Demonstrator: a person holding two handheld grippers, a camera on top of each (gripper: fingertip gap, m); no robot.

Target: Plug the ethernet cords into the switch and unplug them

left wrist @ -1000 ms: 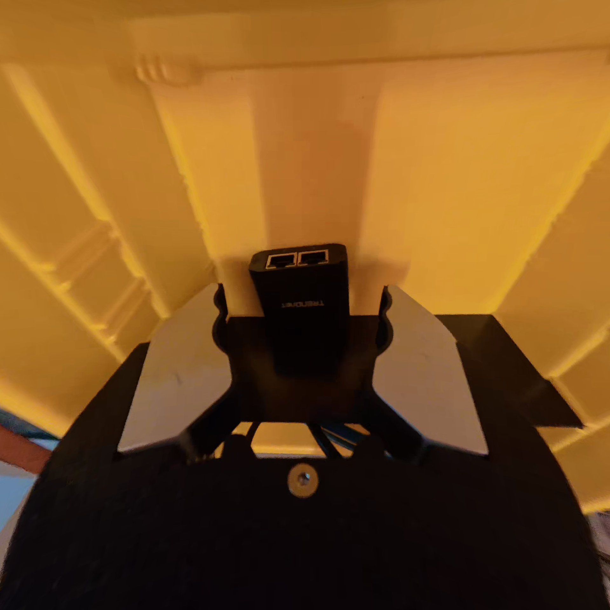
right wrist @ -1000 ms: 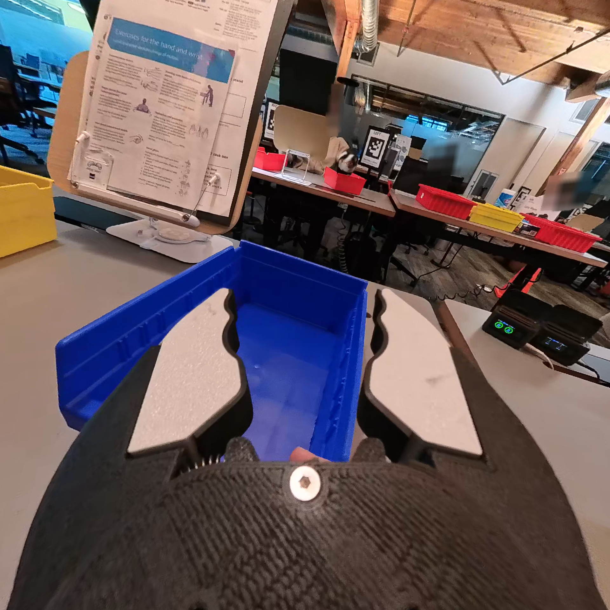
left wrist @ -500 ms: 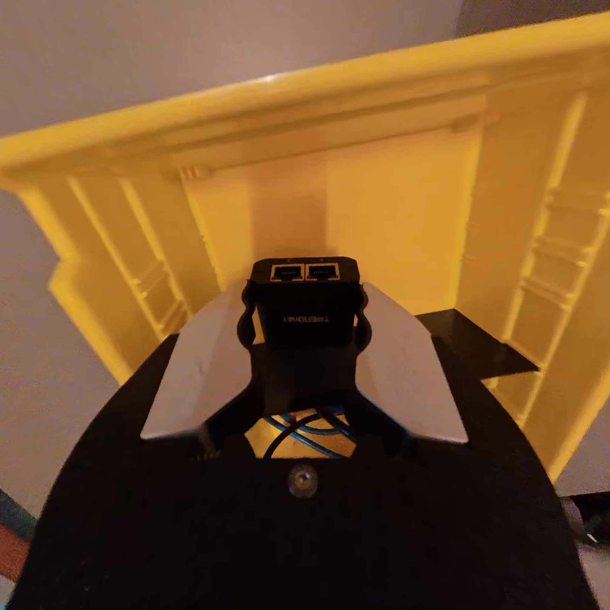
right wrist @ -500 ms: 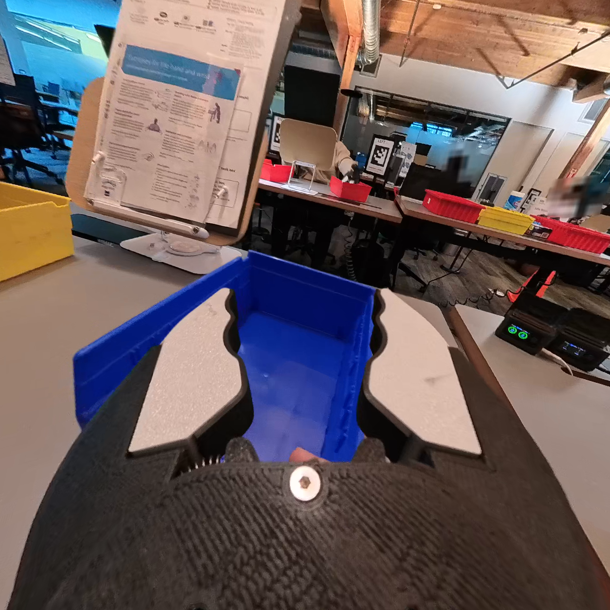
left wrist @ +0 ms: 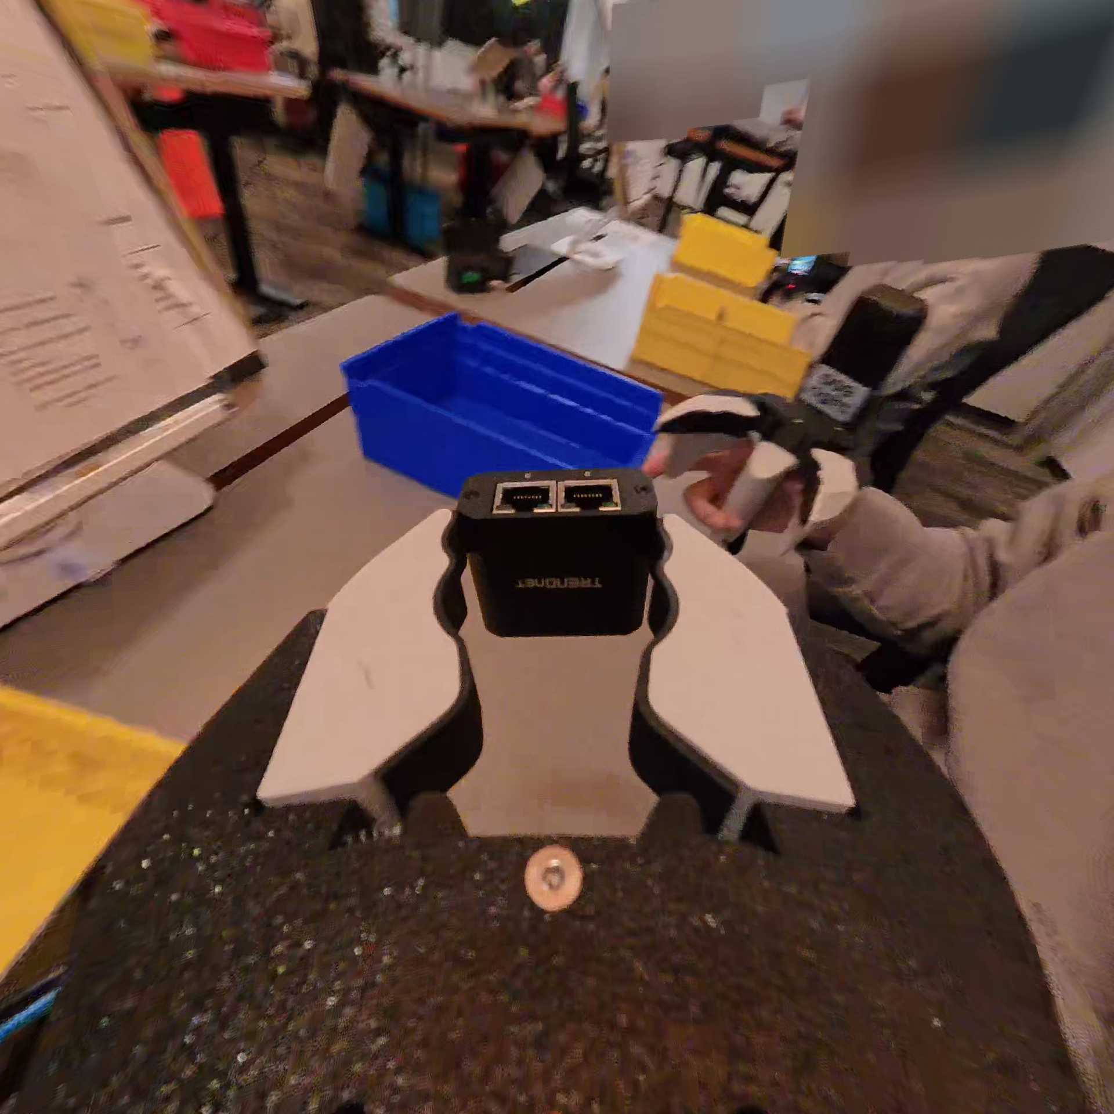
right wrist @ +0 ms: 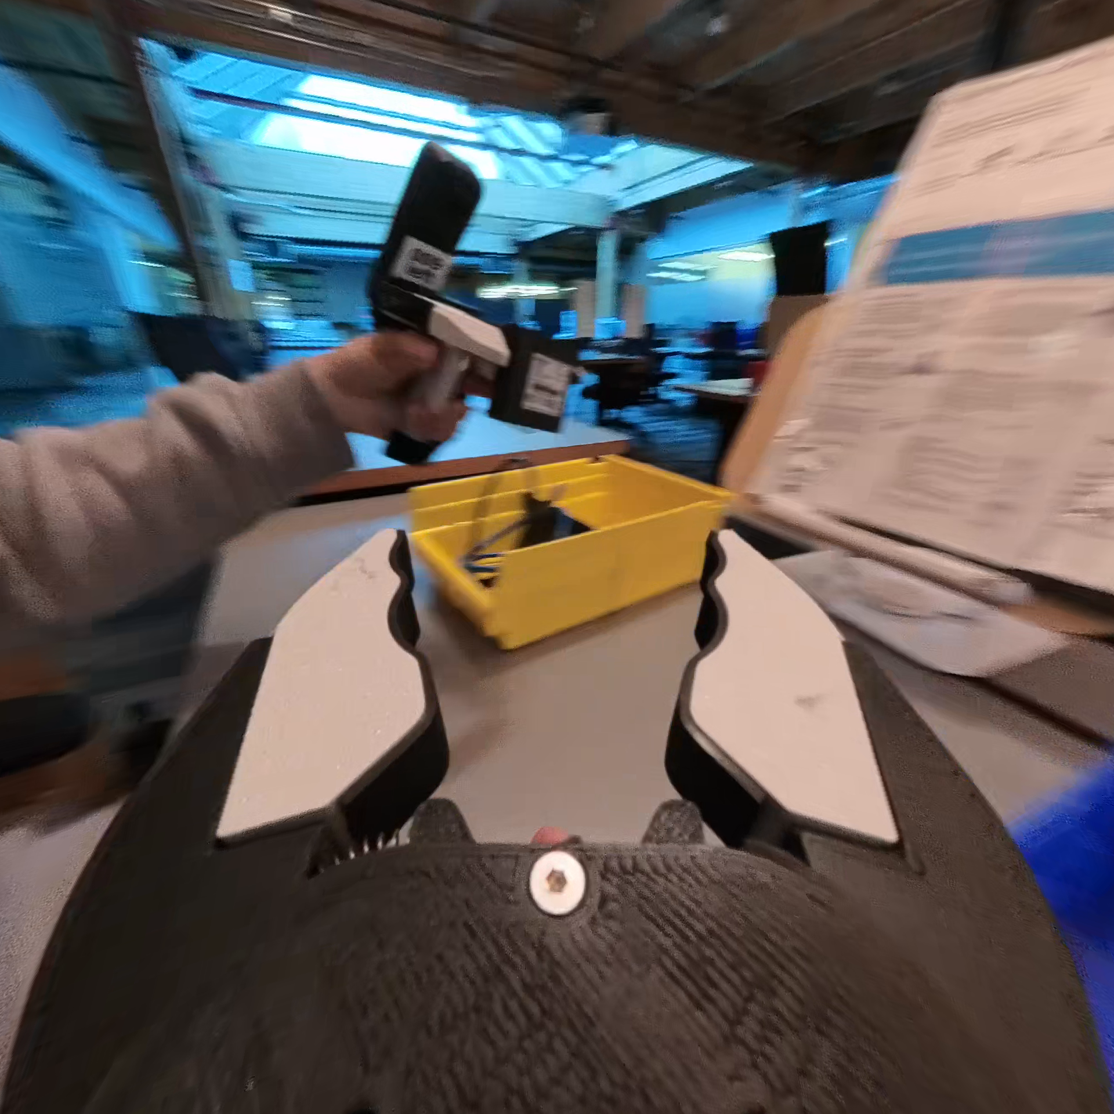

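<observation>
My left gripper [left wrist: 556, 530] is shut on the black switch [left wrist: 557, 560] and holds it above the grey table [left wrist: 241, 572], its two empty ports facing away from me. The right wrist view shows that gripper [right wrist: 476, 355] raised in a hand, with the switch [right wrist: 533, 386] in it. My right gripper [right wrist: 556, 548] is open and empty, low over the table [right wrist: 554, 693], pointing at a yellow bin [right wrist: 603, 572]. Blue ethernet cords [right wrist: 482, 557] lie in that bin beside a black item [right wrist: 542, 521]. The right gripper [left wrist: 693, 437] also shows at the right of the left wrist view.
A blue bin [left wrist: 500, 416] stands on the table beyond the switch; its corner [right wrist: 1073, 844] shows at the right wrist view's right edge. A paper-covered document stand [left wrist: 90, 301] [right wrist: 934, 422] is beside both bins. The yellow bin's edge [left wrist: 60, 783] is lower left. More yellow bins [left wrist: 717, 337] sit on a farther table. The gap from one gripper's tips to the other's is roughly 15 cm.
My left gripper closed on the switch, lifted it out of the yellow bin and swung to face the blue bin. My right gripper turned from the blue bin toward the yellow bin.
</observation>
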